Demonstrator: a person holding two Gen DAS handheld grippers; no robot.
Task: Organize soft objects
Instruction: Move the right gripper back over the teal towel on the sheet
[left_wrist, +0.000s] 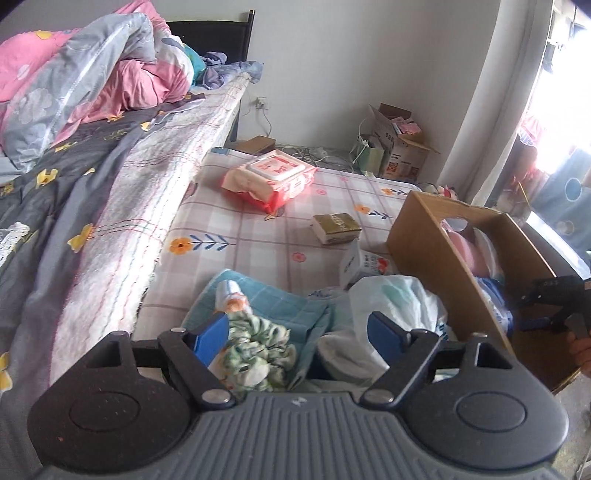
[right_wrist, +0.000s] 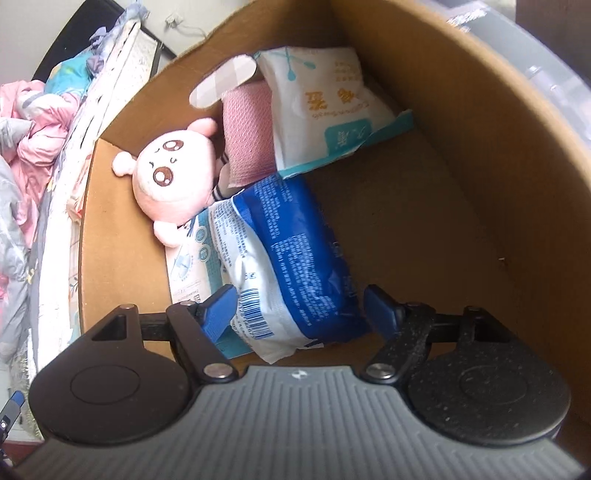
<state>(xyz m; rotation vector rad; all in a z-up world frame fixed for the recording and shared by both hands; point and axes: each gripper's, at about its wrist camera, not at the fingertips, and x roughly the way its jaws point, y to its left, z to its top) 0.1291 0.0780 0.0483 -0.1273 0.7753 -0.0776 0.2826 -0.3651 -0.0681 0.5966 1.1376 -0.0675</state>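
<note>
The left hand-held gripper (left_wrist: 297, 332) hangs released, its blue fingers (left_wrist: 210, 334) spread wide over a pile on the low mattress (left_wrist: 258, 236). Between the fingers lies a green-and-white crumpled cloth (left_wrist: 258, 354) on a teal towel (left_wrist: 273, 299), with a white plastic bag (left_wrist: 399, 299) just to its right. Beyond these rest a small white carton (left_wrist: 360, 264), a gold-topped box (left_wrist: 336, 227) and, farther off, a red-and-white pack of wet wipes (left_wrist: 271, 177). The cardboard box (left_wrist: 424, 240) stands at the right edge of the mattress, touching the bag.

The right hand-held gripper (right_wrist: 299, 306) is inside that cardboard box (right_wrist: 461, 184), released too, its fingers either side of the near end of a blue-and-white pack (right_wrist: 291, 258) without pinching it. Left of it, a pale flat pack (right_wrist: 188, 266) lies partly beneath. Farther in sit a pink plush doll (right_wrist: 173, 173), a pink rolled towel (right_wrist: 247, 133) and a white-and-teal cotton swab pack (right_wrist: 325, 107) leaning in the far corner.
</note>
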